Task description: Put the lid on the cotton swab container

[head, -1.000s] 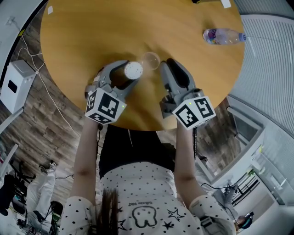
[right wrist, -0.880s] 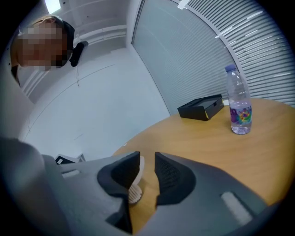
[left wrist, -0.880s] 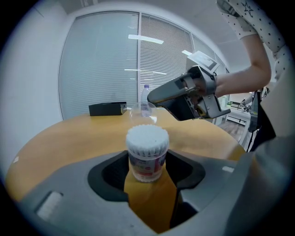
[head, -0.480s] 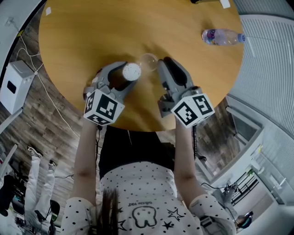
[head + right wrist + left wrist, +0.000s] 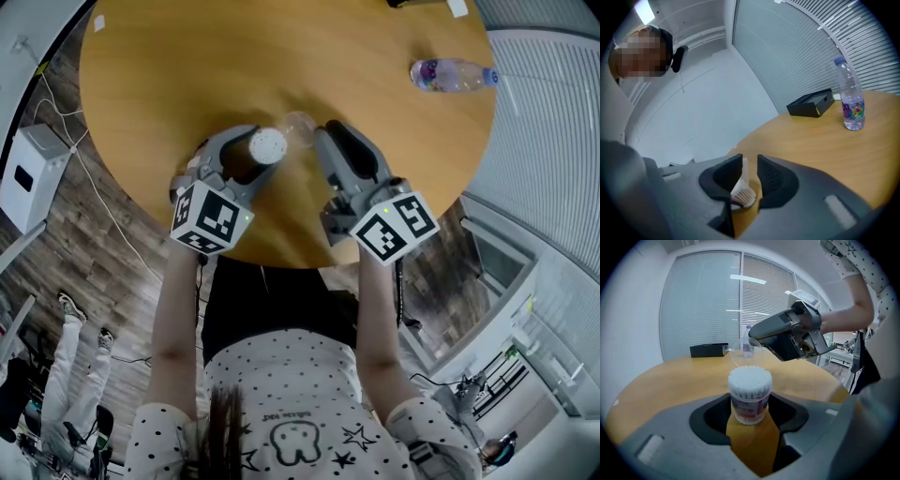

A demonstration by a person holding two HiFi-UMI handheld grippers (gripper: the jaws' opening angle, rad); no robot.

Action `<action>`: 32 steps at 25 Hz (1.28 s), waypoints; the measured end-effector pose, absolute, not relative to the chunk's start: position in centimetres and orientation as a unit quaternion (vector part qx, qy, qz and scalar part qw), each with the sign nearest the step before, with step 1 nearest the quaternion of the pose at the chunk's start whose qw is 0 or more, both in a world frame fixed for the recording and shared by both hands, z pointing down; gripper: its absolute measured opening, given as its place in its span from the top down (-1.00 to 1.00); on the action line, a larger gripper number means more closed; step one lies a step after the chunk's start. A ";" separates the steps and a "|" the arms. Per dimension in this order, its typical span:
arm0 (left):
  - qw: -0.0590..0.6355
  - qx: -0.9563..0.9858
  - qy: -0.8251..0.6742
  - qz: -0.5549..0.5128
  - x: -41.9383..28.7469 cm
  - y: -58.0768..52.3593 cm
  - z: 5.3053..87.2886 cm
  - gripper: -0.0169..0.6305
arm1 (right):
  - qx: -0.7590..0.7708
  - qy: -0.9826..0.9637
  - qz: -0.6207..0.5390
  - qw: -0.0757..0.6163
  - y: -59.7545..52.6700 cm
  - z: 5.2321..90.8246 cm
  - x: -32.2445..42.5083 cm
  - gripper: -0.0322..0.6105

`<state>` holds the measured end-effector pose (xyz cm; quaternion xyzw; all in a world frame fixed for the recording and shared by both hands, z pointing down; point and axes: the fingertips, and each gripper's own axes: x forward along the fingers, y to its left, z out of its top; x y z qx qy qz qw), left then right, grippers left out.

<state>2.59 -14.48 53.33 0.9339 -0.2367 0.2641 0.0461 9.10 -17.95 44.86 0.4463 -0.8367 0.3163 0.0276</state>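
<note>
- The left claw [image 5: 254,157] is clenched on the small round clear plastic cotton swab container [image 5: 749,394], which stands upright and open between its tips on the round wooden desk [image 5: 187,66].
- The right claw [image 5: 315,139] pinches the clear round plastic lid [image 5: 298,125] by its rim, just beyond the left claw's tips (apparently a little higher).
- To do this well, level the lid, centre it over the swabs and press down evenly while the left claw steadies the container.

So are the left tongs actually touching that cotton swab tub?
Touching. The left gripper view shows the cotton swab container sitting between the left tongs, both jaws pressed against its sides with no gap.
</note>
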 end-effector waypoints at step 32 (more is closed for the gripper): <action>0.042 0.932 -0.239 0.269 2.7 -14.6 53.4 0.15 | 0.386 -0.870 0.303 0.057 -15.4 44.2 4.7 0.57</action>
